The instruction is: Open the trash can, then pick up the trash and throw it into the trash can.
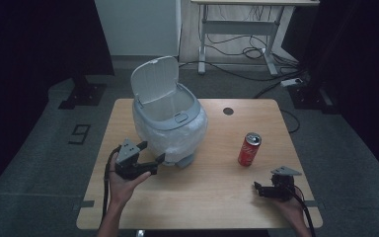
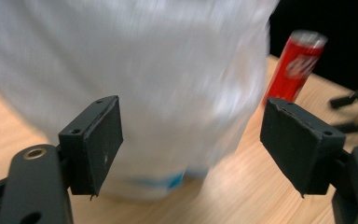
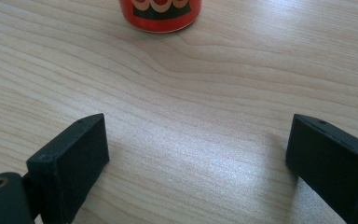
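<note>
Sitting at the table's (image 1: 143, 207) 9 o'clock side, the left gripper (image 1: 152, 157) has its jaws spread wide w/ nothing between them, tips aimed toward 1 o'clock at the bin (image 1: 170, 129). The bin is a small grey one w/ a white bag liner, lid (image 1: 154, 79) flipped up and open, standing left of centre on the table. In the left gripper view the bin (image 2: 168, 84) is smeared by blur just ahead of the jaws, wider than the gap between them; can't tell if either pad touches it, looks just short.

Moving right: the red can (image 1: 249, 149) stands upright at roughly 3 o'clock from the bin, well apart from it, long axis vertical. In the left gripper view the can (image 2: 294, 63) shows past the bin's edge.

Far right, the right gripper (image 1: 262, 188) rests low near the table's 4 o'clock corner, jaws also wide open and empty, bare wood between them. The can lies at about 11 o'clock from it, near but not touching; in the right gripper view the can (image 3: 161, 13) sits straight ahead, cut off at the top so just its base is visible.

Judging by this, the right hand is much nearer the can, so a grab would be a straight push forward, jaws either side of the upright body. Bin's inside is hidden from here, so can't say what's in it
</note>
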`<action>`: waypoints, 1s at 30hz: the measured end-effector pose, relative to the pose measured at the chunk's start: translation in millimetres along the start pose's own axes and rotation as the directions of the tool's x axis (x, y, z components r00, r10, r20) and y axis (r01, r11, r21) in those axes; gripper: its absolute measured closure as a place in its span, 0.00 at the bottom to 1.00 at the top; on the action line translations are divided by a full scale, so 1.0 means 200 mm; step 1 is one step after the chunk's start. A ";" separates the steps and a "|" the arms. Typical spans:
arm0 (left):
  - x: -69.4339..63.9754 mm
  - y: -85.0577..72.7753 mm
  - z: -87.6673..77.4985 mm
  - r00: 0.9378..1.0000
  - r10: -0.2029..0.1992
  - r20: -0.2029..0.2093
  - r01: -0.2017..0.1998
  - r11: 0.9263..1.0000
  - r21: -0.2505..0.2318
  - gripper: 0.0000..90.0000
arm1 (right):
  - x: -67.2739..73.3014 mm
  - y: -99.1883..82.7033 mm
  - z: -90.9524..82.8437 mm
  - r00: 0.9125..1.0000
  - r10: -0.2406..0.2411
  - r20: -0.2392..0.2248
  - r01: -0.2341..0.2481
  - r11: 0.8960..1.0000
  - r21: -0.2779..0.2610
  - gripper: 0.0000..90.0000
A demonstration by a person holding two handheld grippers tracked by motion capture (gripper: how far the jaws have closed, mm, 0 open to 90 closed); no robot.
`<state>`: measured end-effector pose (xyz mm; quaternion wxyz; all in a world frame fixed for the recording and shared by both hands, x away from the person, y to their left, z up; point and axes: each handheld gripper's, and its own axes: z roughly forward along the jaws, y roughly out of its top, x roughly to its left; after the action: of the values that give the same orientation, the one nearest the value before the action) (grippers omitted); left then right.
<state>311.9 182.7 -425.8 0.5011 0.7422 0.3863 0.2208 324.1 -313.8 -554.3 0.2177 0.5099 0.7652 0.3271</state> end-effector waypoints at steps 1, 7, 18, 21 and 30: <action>0.01 -0.03 0.00 1.000 -0.007 -0.001 0.007 1.000 0.009 0.23 | 0.00 0.00 0.00 1.000 0.000 0.000 0.000 1.000 0.000 0.06; 0.06 -0.17 0.05 0.999 -0.029 -0.025 0.031 0.997 0.074 0.23 | 0.00 0.00 0.00 1.000 0.000 0.000 0.000 1.000 0.000 0.06; 0.08 -0.23 0.07 0.997 -0.058 -0.051 0.062 0.994 0.085 0.23 | 0.00 0.00 0.00 1.000 0.003 0.002 -0.003 1.000 0.000 0.06; 0.09 -0.24 0.06 0.996 -0.068 -0.050 0.072 0.995 0.073 0.22 | 0.00 0.00 -0.01 1.000 0.006 0.002 -0.006 1.000 -0.010 0.09; 0.11 -0.27 0.07 0.995 -0.086 -0.055 0.091 0.993 0.079 0.22 | 0.00 0.03 -0.06 1.000 -0.007 -0.020 0.005 0.995 -0.097 0.15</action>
<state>316.1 203.5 -480.9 0.4696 0.7383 0.4402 0.2014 319.3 -315.9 -542.3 0.2353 0.4932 0.7520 0.3685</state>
